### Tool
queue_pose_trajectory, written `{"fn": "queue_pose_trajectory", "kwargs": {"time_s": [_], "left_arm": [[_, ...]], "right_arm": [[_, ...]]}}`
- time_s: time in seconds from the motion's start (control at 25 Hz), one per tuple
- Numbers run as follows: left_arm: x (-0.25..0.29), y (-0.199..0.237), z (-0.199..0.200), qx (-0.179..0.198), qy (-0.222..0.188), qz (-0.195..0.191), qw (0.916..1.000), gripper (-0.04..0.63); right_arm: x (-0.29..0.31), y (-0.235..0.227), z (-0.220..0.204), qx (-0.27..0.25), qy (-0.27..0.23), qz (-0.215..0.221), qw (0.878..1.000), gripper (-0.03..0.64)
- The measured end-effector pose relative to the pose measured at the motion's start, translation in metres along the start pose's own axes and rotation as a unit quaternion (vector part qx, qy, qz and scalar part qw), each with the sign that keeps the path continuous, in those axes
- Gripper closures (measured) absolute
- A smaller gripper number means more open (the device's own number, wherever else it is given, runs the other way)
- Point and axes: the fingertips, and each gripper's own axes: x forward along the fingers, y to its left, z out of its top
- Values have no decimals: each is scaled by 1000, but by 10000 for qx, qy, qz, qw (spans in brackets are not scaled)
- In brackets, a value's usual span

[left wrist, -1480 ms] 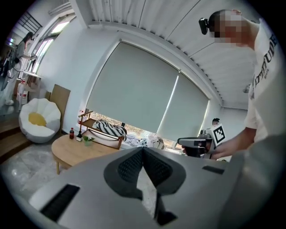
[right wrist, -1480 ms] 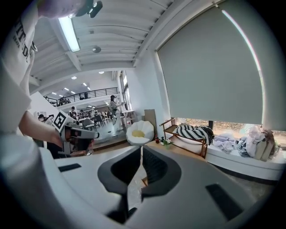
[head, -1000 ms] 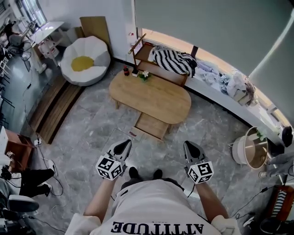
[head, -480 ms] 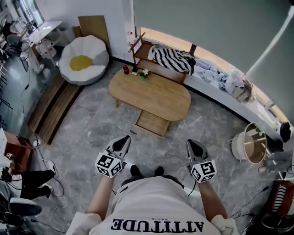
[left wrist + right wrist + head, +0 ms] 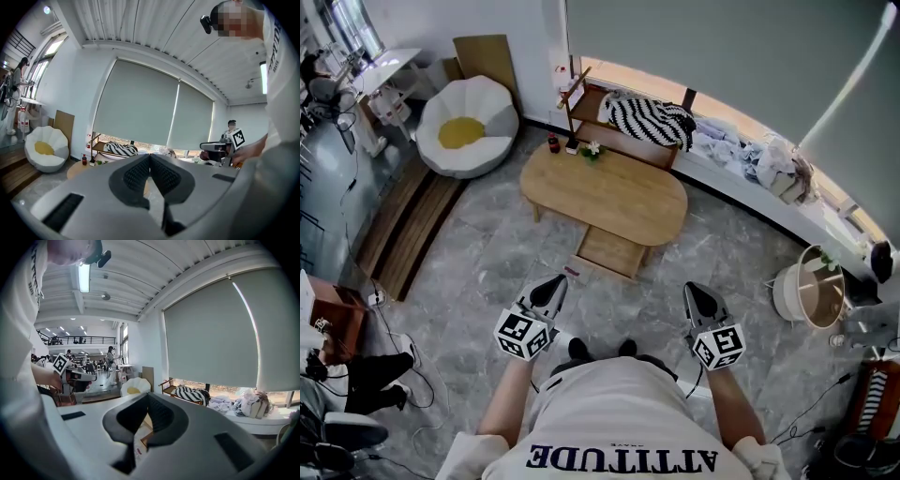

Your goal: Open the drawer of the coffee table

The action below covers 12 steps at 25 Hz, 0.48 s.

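The oval wooden coffee table (image 5: pixel 605 195) stands in the middle of the grey stone floor. Its drawer (image 5: pixel 612 251) sticks out from under the near side, toward me, and its wooden bottom shows. My left gripper (image 5: pixel 553 284) hovers above the floor short of the drawer's left corner, jaws closed together with nothing between them. My right gripper (image 5: pixel 695 291) hangs to the drawer's right, also shut and empty. In the left gripper view the left gripper (image 5: pixel 150 155) has its pads meeting at the tip. In the right gripper view the right gripper (image 5: pixel 148 395) shows the same.
A small dark bottle (image 5: pixel 553 142) and a little plant (image 5: pixel 593 150) stand at the table's far end. A white-and-yellow beanbag chair (image 5: pixel 467 127) is at back left, a wooden shelf with a striped cloth (image 5: pixel 649 120) behind, and a white tub (image 5: pixel 811 295) at right.
The head view has drifted a little and the left gripper has crept slightly up in the picture. Both grippers stay shut and the drawer has not moved.
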Motion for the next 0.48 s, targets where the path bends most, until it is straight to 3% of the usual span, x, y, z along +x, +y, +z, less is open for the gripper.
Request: {"fn": "queue_pose_trajectory", "kwargs": {"time_s": [0.48], "left_arm": [[8,3,7,26,-6,-29,10000,575]], "right_arm": [[4,-3,2,57,-42,-31,10000,599]]}}
